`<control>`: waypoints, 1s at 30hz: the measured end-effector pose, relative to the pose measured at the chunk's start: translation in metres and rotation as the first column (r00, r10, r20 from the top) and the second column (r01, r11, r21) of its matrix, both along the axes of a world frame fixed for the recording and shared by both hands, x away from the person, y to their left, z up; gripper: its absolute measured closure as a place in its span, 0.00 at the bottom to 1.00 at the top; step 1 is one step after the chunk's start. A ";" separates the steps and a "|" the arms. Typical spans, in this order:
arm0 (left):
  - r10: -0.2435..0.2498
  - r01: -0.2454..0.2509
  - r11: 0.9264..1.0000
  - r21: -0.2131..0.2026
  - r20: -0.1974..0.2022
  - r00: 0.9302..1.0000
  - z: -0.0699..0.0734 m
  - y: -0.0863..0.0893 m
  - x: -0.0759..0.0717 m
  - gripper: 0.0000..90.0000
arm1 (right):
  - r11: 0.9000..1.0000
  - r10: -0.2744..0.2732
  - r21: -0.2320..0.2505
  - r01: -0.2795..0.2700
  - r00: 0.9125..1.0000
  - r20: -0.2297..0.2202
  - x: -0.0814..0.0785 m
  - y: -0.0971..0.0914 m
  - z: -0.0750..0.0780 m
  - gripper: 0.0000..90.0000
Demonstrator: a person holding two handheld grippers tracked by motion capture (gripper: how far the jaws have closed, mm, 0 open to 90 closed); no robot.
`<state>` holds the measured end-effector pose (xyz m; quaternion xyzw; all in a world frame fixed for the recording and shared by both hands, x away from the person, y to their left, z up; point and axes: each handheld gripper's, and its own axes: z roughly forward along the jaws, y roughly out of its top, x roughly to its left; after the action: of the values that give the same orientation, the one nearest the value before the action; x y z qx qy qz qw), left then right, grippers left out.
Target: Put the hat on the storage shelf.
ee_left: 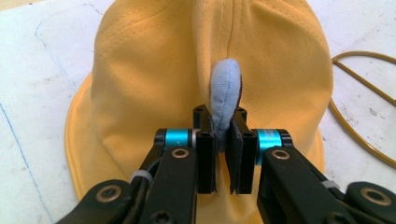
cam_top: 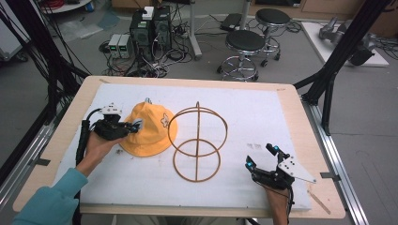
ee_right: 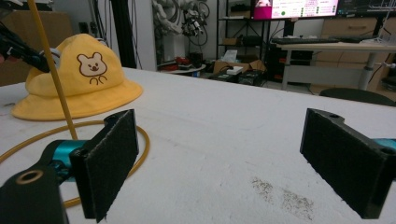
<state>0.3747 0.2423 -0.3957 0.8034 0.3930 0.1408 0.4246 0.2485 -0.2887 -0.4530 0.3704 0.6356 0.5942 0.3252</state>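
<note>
Here my left gripper (ee_left: 223,140), held level at the table's left, pinches a soft blue fabric tab (ee_left: 225,100) on the side of the yellow cotton bucket hat (cam_top: 148,129), which sits brim-down on the white padded table (cam_top: 263,112) just beside a brass-coloured wire stand (cam_top: 197,140) of two rings on an upright rod. My right gripper (cam_top: 262,157) rests near the front right corner, jaws spread wide and empty, their black pads (ee_right: 112,154) coarse.
</note>
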 end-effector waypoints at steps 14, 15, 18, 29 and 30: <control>-0.034 0.036 0.998 -0.047 0.043 0.999 0.031 0.011 -0.009 0.93 | 1.000 0.001 0.001 -0.001 1.000 -0.001 0.000 0.000 0.000 0.12; -0.041 0.045 0.997 -0.058 0.069 0.997 0.047 0.015 -0.011 0.93 | 1.000 -0.001 0.001 0.001 1.000 0.000 0.000 0.000 0.000 0.12; -0.047 0.055 0.996 -0.065 0.111 0.993 0.076 0.019 -0.013 0.93 | 1.000 0.001 0.001 -0.001 1.000 -0.001 0.000 0.000 0.000 0.12; -0.067 0.083 0.995 -0.062 0.222 0.973 0.153 0.023 -0.019 0.93 | 1.000 0.000 -0.001 0.000 1.000 0.001 0.000 0.000 0.000 0.12; -0.071 0.087 0.994 -0.060 0.229 0.971 0.158 0.022 -0.020 0.93 | 1.000 0.001 -0.001 -0.001 1.000 0.001 0.000 0.000 0.000 0.12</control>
<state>0.3550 0.2639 -0.2377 0.7819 0.3143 0.2007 0.4995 0.2485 -0.2886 -0.4530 0.3699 0.6357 0.5943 0.3254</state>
